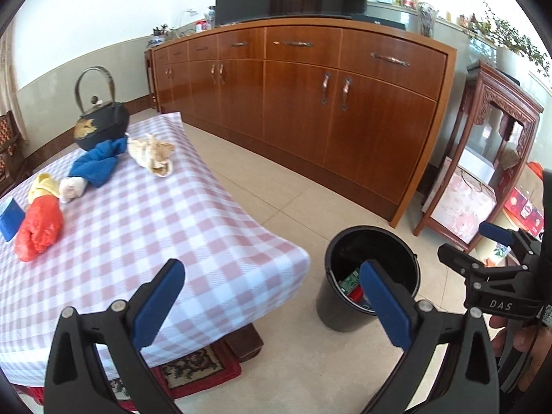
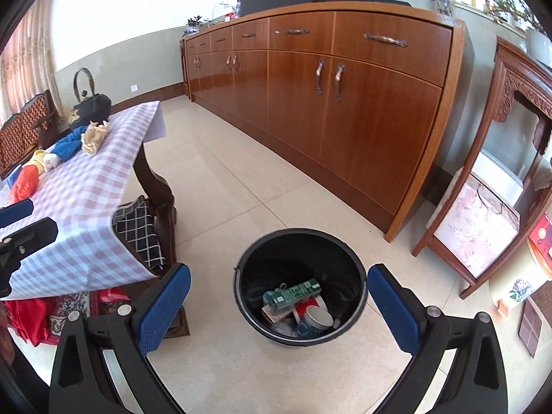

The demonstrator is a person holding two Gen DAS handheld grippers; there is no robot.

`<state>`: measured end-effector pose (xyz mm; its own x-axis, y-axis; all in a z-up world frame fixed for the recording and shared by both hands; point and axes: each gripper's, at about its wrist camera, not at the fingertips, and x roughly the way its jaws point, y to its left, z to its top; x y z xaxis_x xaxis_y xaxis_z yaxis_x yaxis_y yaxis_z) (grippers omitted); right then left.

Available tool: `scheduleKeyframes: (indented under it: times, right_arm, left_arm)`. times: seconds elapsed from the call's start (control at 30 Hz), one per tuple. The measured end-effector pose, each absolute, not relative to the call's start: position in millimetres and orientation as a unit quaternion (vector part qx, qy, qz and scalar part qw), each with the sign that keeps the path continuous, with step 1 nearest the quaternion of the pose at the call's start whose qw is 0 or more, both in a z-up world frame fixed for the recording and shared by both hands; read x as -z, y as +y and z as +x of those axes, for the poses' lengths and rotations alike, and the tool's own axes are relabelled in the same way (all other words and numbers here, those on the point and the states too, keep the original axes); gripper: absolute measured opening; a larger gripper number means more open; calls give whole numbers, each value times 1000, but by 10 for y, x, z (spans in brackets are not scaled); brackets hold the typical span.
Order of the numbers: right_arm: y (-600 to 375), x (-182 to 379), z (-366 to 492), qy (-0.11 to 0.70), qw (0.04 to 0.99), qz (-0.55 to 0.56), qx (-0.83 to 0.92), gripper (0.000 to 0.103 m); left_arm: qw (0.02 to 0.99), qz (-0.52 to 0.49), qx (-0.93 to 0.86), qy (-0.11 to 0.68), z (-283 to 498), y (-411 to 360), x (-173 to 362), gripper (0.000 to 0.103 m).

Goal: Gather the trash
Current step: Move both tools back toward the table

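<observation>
A: What trash is seen on the pink-and-white checked tablecloth (image 1: 193, 214)?

B: A crumpled red plastic bag (image 1: 39, 226), a yellow wrapper (image 1: 43, 184), a white paper wad (image 1: 71, 188), a crumpled blue cloth (image 1: 98, 162) and a beige crumpled paper (image 1: 151, 153) are laid near a black iron kettle (image 1: 100, 124).

A: And the round black bin (image 2: 300, 286)?

B: It is stood on the tiled floor beside the table. A green carton (image 2: 293, 293), a white-lidded tin (image 2: 317, 319) and wrappers are held inside.

A: Any writing?

B: "DAS" is read on the right gripper (image 1: 477, 246).

A: The fingers?

B: The left gripper (image 1: 272, 296) and the right gripper are both spread wide, with nothing held.
</observation>
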<state>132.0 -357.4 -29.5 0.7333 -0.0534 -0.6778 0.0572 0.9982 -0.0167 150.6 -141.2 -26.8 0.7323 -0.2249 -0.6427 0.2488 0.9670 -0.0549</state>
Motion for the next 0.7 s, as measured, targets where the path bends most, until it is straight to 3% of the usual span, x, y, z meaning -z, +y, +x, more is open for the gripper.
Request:
scheduleKeyframes:
  times: [0.7]
  right_arm:
    - [-2356,-305,1450,310,947,-34,-77,103]
  left_arm:
    - [949,-20,15,313,1190,-252,122,102]
